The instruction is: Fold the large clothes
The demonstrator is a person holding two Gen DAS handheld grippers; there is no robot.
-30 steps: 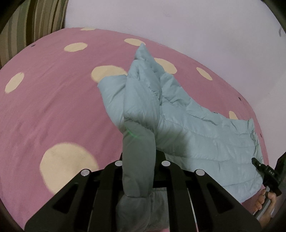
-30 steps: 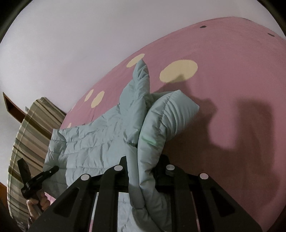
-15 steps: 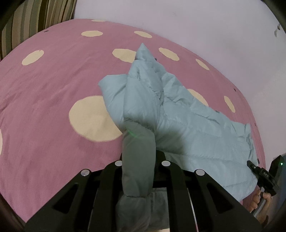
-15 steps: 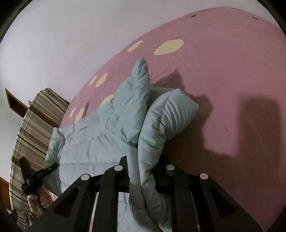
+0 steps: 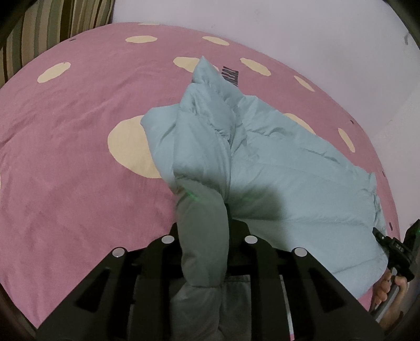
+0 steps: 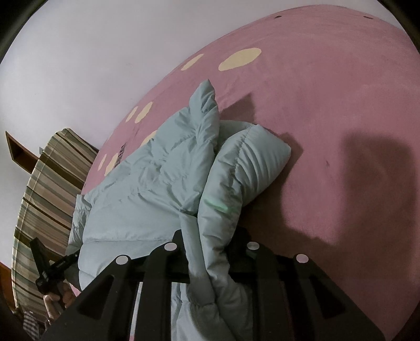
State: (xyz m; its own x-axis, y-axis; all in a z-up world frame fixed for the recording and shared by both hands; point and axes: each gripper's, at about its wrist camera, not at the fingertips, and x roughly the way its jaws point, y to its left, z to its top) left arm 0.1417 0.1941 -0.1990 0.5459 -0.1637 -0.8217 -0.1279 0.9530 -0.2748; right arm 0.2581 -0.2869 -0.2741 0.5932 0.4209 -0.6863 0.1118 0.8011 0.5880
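A pale blue-green puffer jacket (image 5: pixel 275 162) lies bunched on a pink bed cover with cream dots (image 5: pixel 65 157). My left gripper (image 5: pixel 203 225) holds a thick fold of the jacket between its fingers, and its jaws are opening. In the right wrist view the same jacket (image 6: pixel 157 188) spreads to the left, with a padded sleeve end (image 6: pixel 252 162) resting on the cover (image 6: pixel 328 105). My right gripper (image 6: pixel 210 233) has a jacket fold filling its opening jaws. Each view shows the other hand-held gripper at the jacket's far end.
A striped cushion or headboard (image 5: pixel 39 34) stands at one end of the bed (image 6: pixel 44 188). A plain pale wall (image 5: pixel 262 21) runs along the far side. A wooden shelf corner (image 6: pixel 18 149) sits on the wall. A hand (image 5: pixel 386 288) grips the other tool.
Both grippers carried the jacket across the bed and lowered it, so the sleeve end now rests on the cover. The fold in each gripper looks slightly looser.
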